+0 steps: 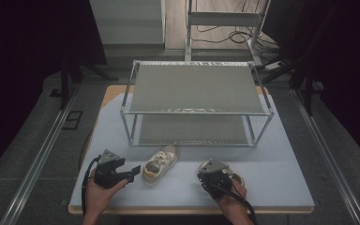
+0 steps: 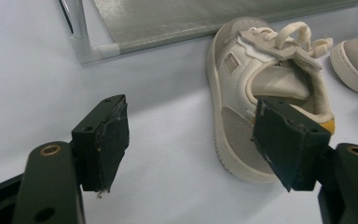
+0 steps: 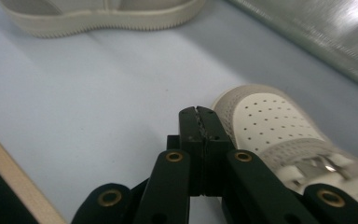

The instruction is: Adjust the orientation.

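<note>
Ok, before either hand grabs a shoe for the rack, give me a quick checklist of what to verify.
1. Left gripper open: ok.
2. Left shoe lined up with it: not ok, the heel is beside one of the fingers, not between them.
3. Right gripper open: not ok, shut on nothing.
4. Right shoe free: ok, lying beside the shut fingers.
5. Rack top shelf bare: ok.
6. Lower shelf bare: cannot tell.

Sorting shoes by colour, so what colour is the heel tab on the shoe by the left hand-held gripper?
Mustard yellow heel tab; left gripper view shows it best.
</note>
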A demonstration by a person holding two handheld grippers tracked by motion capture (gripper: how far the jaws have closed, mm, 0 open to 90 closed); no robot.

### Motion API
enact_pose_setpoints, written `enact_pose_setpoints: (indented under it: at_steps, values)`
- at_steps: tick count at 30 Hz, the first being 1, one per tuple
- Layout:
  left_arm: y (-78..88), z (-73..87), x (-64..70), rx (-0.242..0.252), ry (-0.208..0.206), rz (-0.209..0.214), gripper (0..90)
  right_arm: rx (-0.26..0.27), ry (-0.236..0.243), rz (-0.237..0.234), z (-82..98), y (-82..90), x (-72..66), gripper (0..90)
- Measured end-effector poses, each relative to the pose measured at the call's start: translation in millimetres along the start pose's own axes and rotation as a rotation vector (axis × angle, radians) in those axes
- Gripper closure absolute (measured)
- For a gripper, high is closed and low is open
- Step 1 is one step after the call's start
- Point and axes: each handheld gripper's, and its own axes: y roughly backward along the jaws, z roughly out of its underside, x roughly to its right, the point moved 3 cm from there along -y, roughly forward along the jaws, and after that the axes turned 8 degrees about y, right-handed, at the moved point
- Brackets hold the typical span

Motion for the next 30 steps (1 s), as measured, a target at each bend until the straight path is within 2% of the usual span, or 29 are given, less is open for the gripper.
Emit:
enact_pose_setpoints:
  at_steps: [2, 3, 10, 13, 17, 19, 24, 30]
  values:
    - [0.9, -0.3, -1.1, 0.001, 0.001, -0.002, 26.9, -0.019, 0.010, 0.008, -0.6, -5.7, 1.3, 89.6]
    - [1.4, -0.5, -2.1, 0.004, 0.006, -0.001, 27.0, -0.031, 0.001, -0.004, -1.6, -9.1, 3.2, 89.6]
    - [2.2, -0.7, -1.7, 0.006, 0.008, -0.002, 27.0, -0.067, 0.011, 0.022, -10.0, -9.1, 8.0, 89.7]
    - [1.8, -0.7, -1.5, 0.003, 0.006, -0.002, 27.0, -0.082, 0.016, 0.041, -15.2, -9.9, 14.6, 89.6]
    - [1.0, -0.4, -2.4, -0.001, 0.008, -0.004, 27.0, -0.106, 0.009, 0.044, -21.9, -13.2, 25.5, 89.6]
    - [1.2, -0.3, -2.7, -0.001, 0.008, -0.004, 27.0, -0.117, -0.013, 0.026, -24.5, -15.2, 31.1, 89.6]
    - [2.0, -0.6, -3.5, 0.001, 0.010, -0.007, 27.0, -0.139, -0.026, 0.013, -31.0, -20.0, 41.8, 89.6]
    - [2.1, -0.5, -4.0, 0.001, 0.010, -0.005, 27.0, -0.159, -0.015, 0.043, -41.5, -27.5, 52.5, 89.6]
